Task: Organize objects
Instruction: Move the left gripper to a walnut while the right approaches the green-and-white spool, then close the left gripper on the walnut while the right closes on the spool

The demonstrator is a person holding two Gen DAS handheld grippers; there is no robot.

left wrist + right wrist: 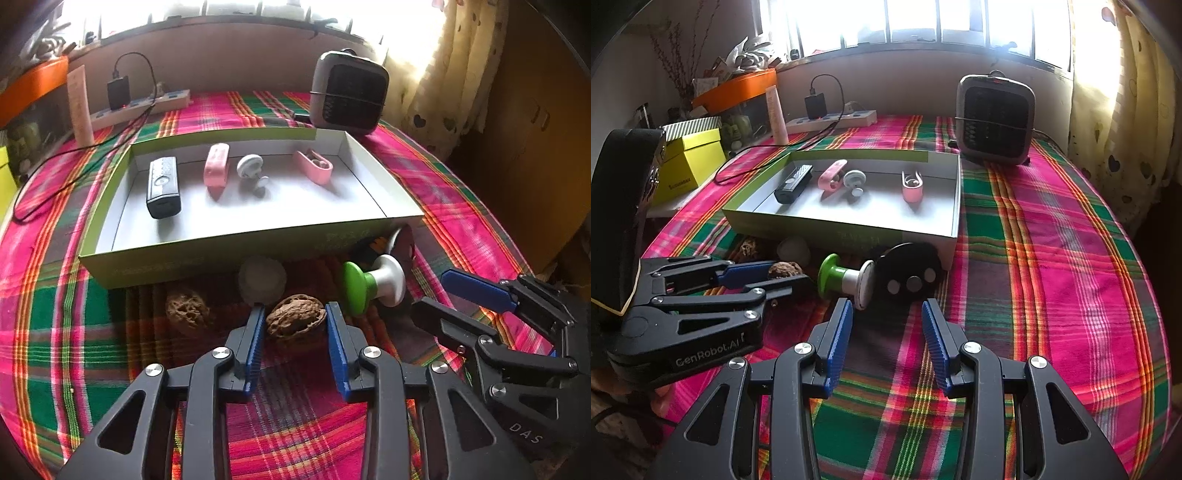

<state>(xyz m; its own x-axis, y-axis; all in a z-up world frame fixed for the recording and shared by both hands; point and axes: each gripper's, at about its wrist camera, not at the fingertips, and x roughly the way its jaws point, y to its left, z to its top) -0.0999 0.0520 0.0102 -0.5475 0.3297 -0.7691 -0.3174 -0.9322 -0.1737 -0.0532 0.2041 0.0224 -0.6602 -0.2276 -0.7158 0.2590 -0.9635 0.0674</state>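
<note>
Bracketing the wrinkled brown walnut (295, 315) on the plaid cloth before the shallow green-rimmed cardboard box (236, 247), I am clamping my left gripper (295, 314) on it for boxing, while my right gripper (886, 314) is waiting unclenched, empty.

shallow green-sided box (236, 254) with a white inside sits on the plaid cloth, holding a black remote (163, 188), a pink clip (216, 170), a white knob thing (251, 173) and another pink clip (314, 167). in front of it: two wrinkly walnuts (295, 320) (186, 311), a whitish ball (261, 281), a green-and-white spool (373, 282) on its side, and a black disc (911, 274) leaning on the box.
</note>
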